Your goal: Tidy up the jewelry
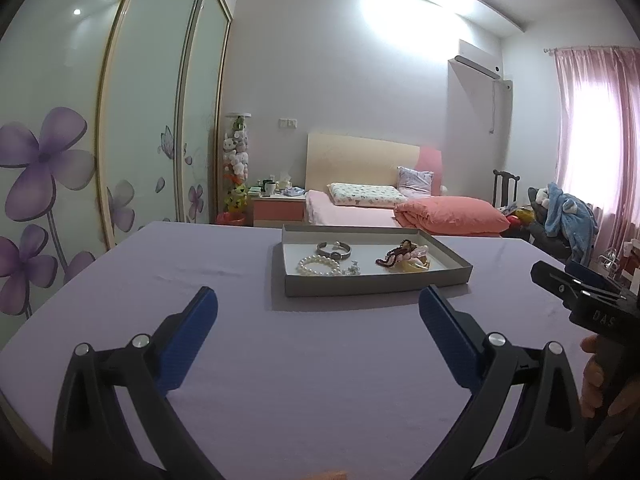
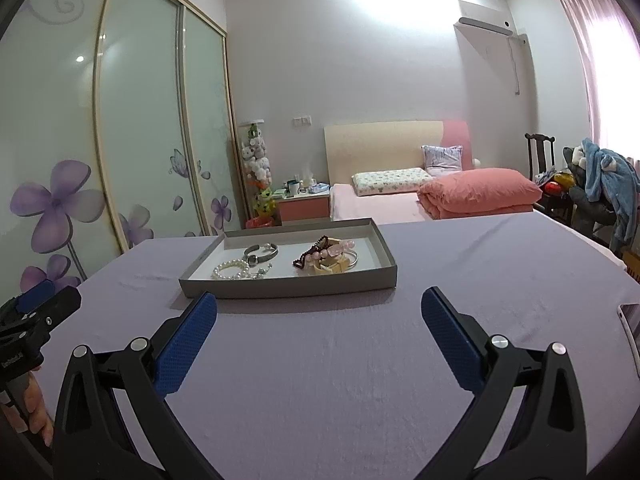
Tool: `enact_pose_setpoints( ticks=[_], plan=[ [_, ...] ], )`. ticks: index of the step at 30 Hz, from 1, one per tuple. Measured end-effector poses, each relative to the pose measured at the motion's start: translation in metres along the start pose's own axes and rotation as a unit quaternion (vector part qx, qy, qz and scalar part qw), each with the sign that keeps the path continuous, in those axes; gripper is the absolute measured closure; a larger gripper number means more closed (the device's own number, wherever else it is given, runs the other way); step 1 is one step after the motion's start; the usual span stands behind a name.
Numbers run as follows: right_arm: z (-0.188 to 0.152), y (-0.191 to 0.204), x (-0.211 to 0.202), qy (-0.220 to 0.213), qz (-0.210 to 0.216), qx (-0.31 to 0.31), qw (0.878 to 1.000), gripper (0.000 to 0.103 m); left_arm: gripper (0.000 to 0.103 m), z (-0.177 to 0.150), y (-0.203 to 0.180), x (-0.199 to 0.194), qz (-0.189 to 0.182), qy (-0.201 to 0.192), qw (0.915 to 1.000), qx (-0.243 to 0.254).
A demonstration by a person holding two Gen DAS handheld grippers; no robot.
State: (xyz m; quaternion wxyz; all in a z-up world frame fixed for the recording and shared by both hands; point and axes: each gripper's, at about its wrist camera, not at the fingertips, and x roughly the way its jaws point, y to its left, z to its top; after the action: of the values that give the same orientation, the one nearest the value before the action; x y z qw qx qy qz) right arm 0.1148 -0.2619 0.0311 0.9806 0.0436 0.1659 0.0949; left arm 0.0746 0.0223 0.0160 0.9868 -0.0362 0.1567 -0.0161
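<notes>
Both grippers hover level over the bench near its front edge, wide open, holding nothing: left gripper (image 1: 318, 300), right gripper (image 2: 319, 300). One gray tray (image 1: 376, 282) sits mid-bench w/ jewelry: 1 pearl bracelet (image 1: 318, 266), 1 silver bangle (image 1: 334, 249), a tangled bead pile (image 1: 402, 258), count unclear. Only the right view shows a white object (image 2: 630, 328) at the bench's right edge.

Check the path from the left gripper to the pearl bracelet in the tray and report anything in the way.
Only the tray's near wall lies between the open left gripper and the pearl bracelet. The purple cloth ahead of the fingers looks bare. A small charm sits right beside the bracelet, so reach over the wall and come down from above.
</notes>
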Motion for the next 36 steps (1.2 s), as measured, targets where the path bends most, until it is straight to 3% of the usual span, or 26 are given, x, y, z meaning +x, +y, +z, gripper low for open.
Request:
enact_pose_setpoints(
  ticks=[36],
  plan=[
    [-0.0032,0.0066,-0.0026,0.003,0.006,-0.003,1.000,0.002,0.004,-0.0074,-0.0038,0.0094,-0.004,0.013,0.9999,-0.003]
  ],
)
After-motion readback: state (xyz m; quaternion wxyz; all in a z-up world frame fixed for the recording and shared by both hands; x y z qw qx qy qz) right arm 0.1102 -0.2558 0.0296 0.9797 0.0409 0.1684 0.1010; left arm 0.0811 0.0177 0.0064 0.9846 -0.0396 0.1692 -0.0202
